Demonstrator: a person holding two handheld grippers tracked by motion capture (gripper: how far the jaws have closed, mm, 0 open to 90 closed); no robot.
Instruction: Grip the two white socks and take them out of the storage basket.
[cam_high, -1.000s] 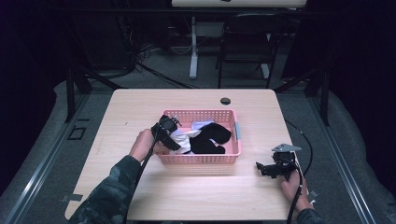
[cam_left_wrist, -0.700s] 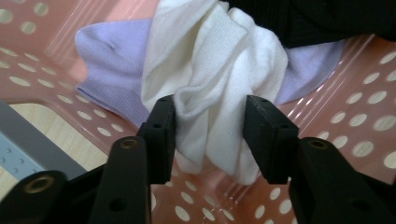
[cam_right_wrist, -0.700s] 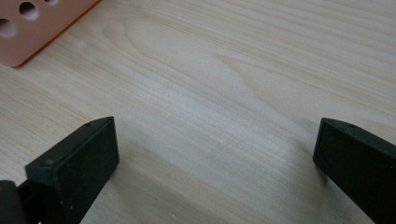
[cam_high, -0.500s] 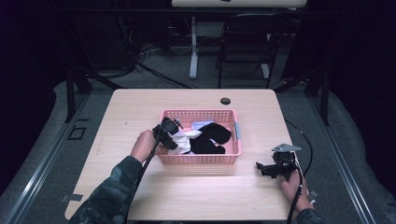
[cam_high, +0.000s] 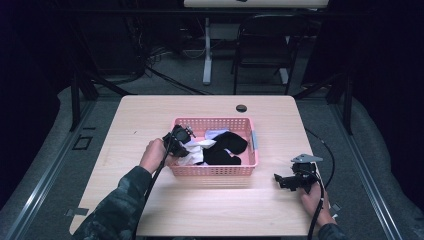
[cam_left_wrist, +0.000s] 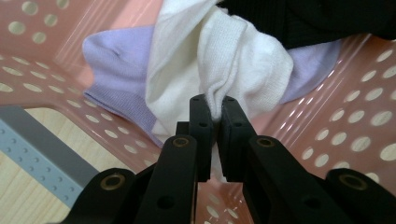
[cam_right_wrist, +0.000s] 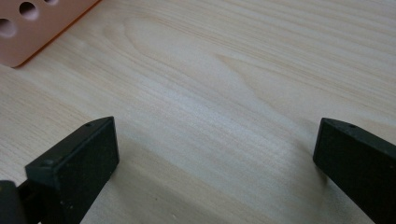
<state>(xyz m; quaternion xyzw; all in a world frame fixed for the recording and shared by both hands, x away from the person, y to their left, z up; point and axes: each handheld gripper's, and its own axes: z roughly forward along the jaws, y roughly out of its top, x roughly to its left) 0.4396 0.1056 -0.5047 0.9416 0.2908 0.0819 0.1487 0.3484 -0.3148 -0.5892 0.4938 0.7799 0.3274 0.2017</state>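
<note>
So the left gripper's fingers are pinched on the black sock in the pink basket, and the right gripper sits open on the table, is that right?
Not quite. The left gripper has just closed on the white sock, not the black one; the left gripper view shows white fabric between its fingers. The rest holds: it is in the pink basket, and the right gripper is open over the table.

The left tool (cam_left_wrist: 212, 105) now has its jaws closed on a fold of the white sock (cam_left_wrist: 233, 70) in the pink basket (cam_high: 214, 168); a second ago they stood well apart, and they have just been closing. In the left gripper view the cloth is pinched and bunched between the two black jaws, puckering up just above them. In the high view the left tool (cam_high: 186, 141) leans a little further over the basket's left end and sits lower among the socks than before.
</note>
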